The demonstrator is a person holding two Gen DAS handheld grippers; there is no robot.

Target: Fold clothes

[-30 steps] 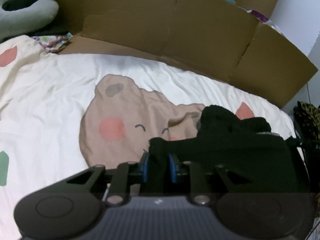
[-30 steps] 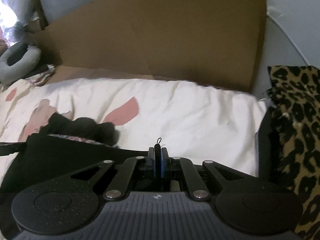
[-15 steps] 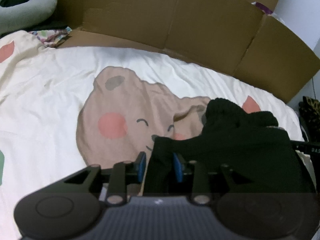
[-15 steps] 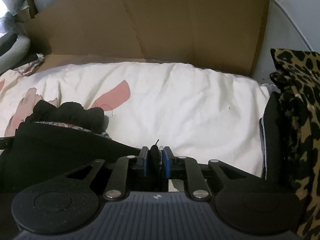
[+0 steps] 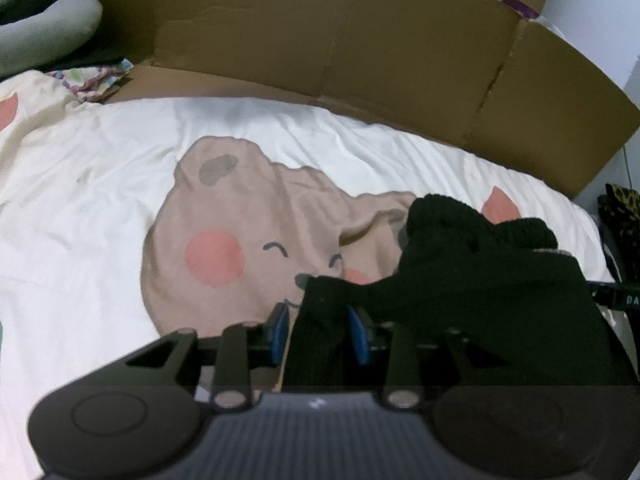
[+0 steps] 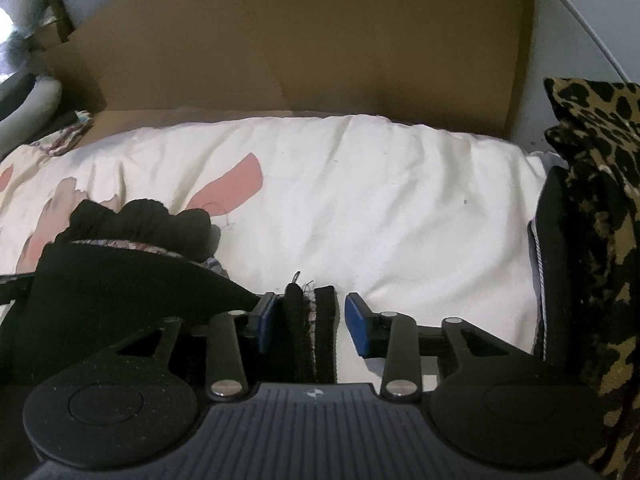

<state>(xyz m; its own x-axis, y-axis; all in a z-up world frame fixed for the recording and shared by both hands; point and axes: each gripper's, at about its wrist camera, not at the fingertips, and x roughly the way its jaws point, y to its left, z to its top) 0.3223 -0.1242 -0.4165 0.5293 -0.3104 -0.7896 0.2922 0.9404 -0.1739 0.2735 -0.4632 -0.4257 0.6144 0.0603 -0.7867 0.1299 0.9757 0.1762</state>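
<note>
- Cardboard wall (image 5: 360, 48) stands along the far edge of the bed.
- White bear-print duvet (image 5: 200, 184) covers the bed.
- Leopard-print cloth (image 6: 600, 200) sits at its right edge.
- Black garment (image 5: 480, 280) lies bunched on the duvet's near right part.
- Left gripper (image 5: 318, 330): blue pads parted, a garment fold between them.
- Right gripper (image 6: 310, 322): jaws spread wide, garment edge loose against the left pad.

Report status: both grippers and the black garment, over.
Left gripper open around black garment edge. Right gripper open, garment edge loose between pads. Nothing in the way.
</note>
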